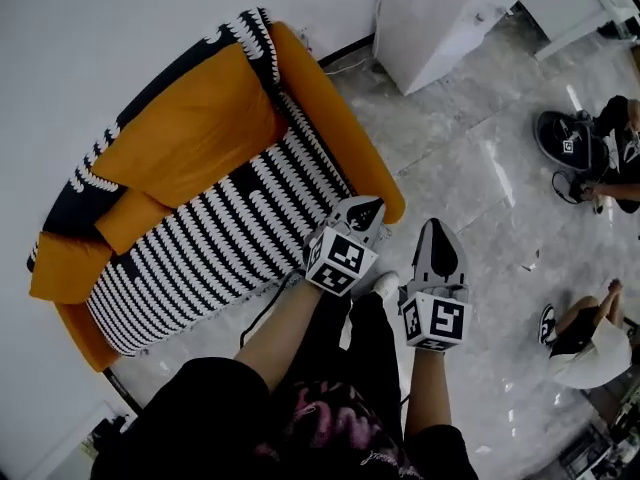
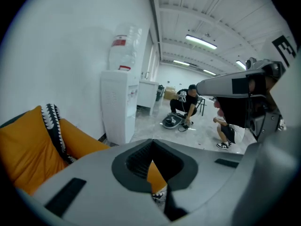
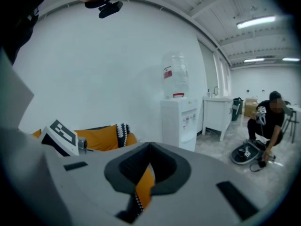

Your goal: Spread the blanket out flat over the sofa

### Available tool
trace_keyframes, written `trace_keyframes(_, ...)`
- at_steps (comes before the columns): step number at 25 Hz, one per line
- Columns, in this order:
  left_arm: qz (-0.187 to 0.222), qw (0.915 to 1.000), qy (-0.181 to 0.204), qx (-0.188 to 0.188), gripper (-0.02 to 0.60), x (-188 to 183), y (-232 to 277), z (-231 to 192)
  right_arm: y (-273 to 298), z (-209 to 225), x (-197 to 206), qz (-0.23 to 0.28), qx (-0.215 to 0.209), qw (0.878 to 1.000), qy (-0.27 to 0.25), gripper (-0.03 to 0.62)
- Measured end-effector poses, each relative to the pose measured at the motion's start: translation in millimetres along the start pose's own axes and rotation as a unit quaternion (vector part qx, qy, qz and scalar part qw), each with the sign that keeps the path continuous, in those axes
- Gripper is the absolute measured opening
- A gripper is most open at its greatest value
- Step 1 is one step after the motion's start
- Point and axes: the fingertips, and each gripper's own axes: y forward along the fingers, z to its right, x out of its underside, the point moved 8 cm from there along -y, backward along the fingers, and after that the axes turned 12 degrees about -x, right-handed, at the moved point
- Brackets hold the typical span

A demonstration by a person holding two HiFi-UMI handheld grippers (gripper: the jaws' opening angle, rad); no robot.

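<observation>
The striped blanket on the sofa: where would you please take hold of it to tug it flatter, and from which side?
Pinch the front hem of the striped blanket, coming from in front of the sofa: it overhangs the seat as a free edge; the rest lies flat.

Evenly, brightly lit by ceiling strip lights (image 2: pixel 201 41); glare is seen on the glossy floor (image 1: pixel 487 158). Gripper views are fisheye-warped, corners vignetted black, foreground softened.

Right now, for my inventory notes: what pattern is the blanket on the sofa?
The blanket is black with rows of white marks, like stripes; clearest in the head view.
</observation>
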Motion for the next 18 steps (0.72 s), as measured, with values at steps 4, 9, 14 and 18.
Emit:
trace_keyframes(4, 0.012, 0.9988, -0.022, -0.041, 0.011, -2.6, -25.4, -31.2, 19.9, -28.0, -16.7, 0.004, -0.038, 0.999, -0.014, 0.02)
trace_keyframes(9, 0.015, 0.994, -0.052, -0.095, 0.011, 1.1, -49.4, -61.5, 41.8, -48.2, -33.1, 0.004, -0.089, 0.995, -0.042, 0.02)
trace_keyframes(14, 0.017, 0.9853, -0.073, -0.153, 0.011, 3.3, -73.5, -77.2, 58.8, -60.0, -43.9, 0.006, -0.143, 0.988, -0.057, 0.02)
trace_keyframes(18, 0.019, 0.9735, -0.098, -0.206, 0.011, 3.6, -94.6, -84.5, 67.3, -71.8, -52.7, 0.008, -0.196, 0.978, -0.071, 0.02)
